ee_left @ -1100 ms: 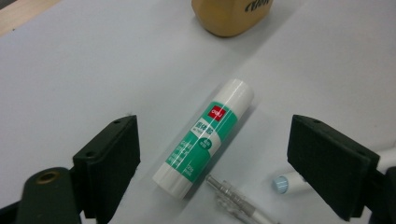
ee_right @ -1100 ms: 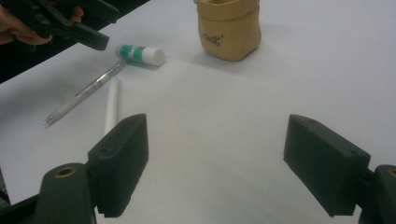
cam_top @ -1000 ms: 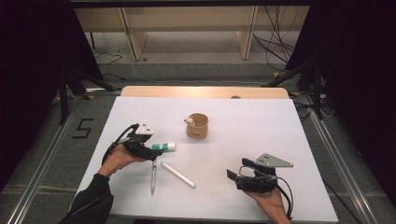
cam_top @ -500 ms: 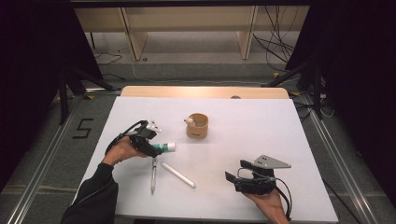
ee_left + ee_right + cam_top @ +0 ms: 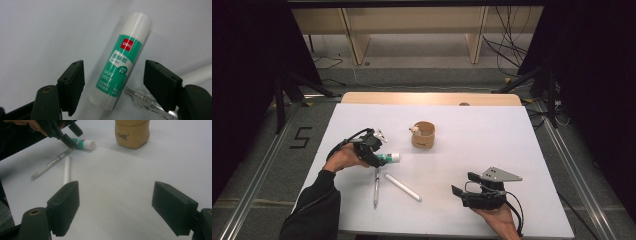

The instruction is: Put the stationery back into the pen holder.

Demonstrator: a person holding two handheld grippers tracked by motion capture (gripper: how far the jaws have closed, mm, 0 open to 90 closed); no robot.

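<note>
On the left of the white table (image 5: 512,145), I have the left gripper (image 5: 379,156) set down over the glue stick (image 5: 121,61), which lies flat between its jaws. The jaws have just been closing, but gaps show on both sides and the pads do not press it. A clear pen (image 5: 376,186) and a white stick (image 5: 402,187) lie just nearer. My right gripper (image 5: 116,207) hangs wide open and holds nothing, near right.

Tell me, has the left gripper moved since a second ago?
Yes. In the high view the left gripper has slid right and slightly up, toward the tan cup, its jaws closing around the glue stick without pressing it yet.
</note>
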